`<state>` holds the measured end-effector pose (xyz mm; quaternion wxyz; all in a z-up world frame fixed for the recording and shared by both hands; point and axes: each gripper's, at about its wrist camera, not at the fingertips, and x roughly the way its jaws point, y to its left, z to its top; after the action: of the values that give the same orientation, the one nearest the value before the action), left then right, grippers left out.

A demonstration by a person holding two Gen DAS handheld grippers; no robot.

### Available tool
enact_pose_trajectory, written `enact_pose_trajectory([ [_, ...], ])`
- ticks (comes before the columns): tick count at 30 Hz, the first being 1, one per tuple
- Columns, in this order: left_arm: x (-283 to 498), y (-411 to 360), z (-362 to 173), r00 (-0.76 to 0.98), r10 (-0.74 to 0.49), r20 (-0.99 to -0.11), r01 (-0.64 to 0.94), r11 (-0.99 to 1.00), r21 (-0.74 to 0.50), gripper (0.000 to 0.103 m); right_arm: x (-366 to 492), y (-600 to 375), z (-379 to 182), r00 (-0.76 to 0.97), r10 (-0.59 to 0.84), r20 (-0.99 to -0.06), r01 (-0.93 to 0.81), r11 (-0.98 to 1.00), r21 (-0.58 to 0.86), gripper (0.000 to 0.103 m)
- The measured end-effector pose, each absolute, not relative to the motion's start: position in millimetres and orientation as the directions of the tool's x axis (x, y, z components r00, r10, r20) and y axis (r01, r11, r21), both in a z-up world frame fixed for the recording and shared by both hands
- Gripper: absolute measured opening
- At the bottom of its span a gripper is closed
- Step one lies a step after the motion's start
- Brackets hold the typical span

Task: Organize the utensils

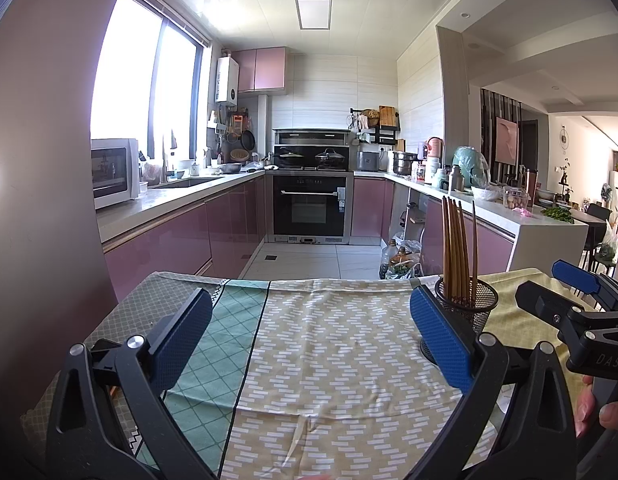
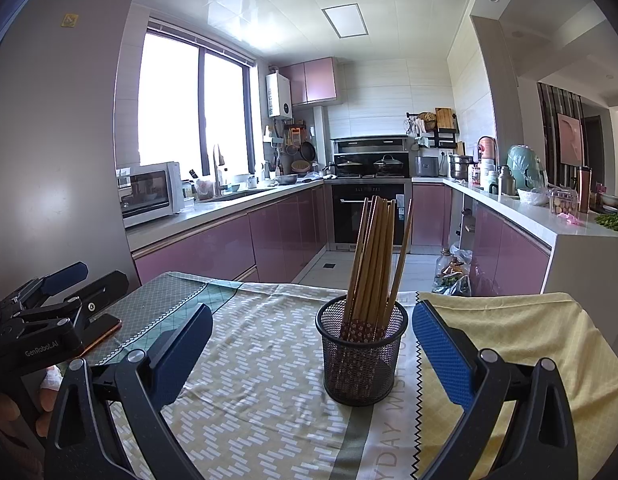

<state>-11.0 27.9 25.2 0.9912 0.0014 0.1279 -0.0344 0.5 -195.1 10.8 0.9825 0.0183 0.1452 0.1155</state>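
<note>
The chopsticks (image 2: 375, 264) were seen upright in the mesh holder (image 2: 361, 354), centred just ahead of the empty, spread right gripper (image 2: 312, 354), the likewise spread left gripper (image 1: 311, 340) farther off.

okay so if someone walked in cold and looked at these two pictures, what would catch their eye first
A black mesh cup packed with wooden chopsticks, standing upright on the patterned tablecloth, straight ahead of the right gripper, whose blue-padded jaws stand wide open. The left gripper is open too, over bare cloth, the cup beside its right-hand pad. Behind lies a pink-cabinet kitchen.
</note>
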Motion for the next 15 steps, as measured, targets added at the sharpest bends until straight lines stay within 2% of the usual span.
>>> enact_pose_trajectory([
  [15,-10.6,28.2,26.0,0.965,-0.068,-0.254,0.069,0.998,-0.006,0.097,0.4,-196.7,10.7,0.931,0.232,-0.281,-0.221,0.973,0.070,0.097],
])
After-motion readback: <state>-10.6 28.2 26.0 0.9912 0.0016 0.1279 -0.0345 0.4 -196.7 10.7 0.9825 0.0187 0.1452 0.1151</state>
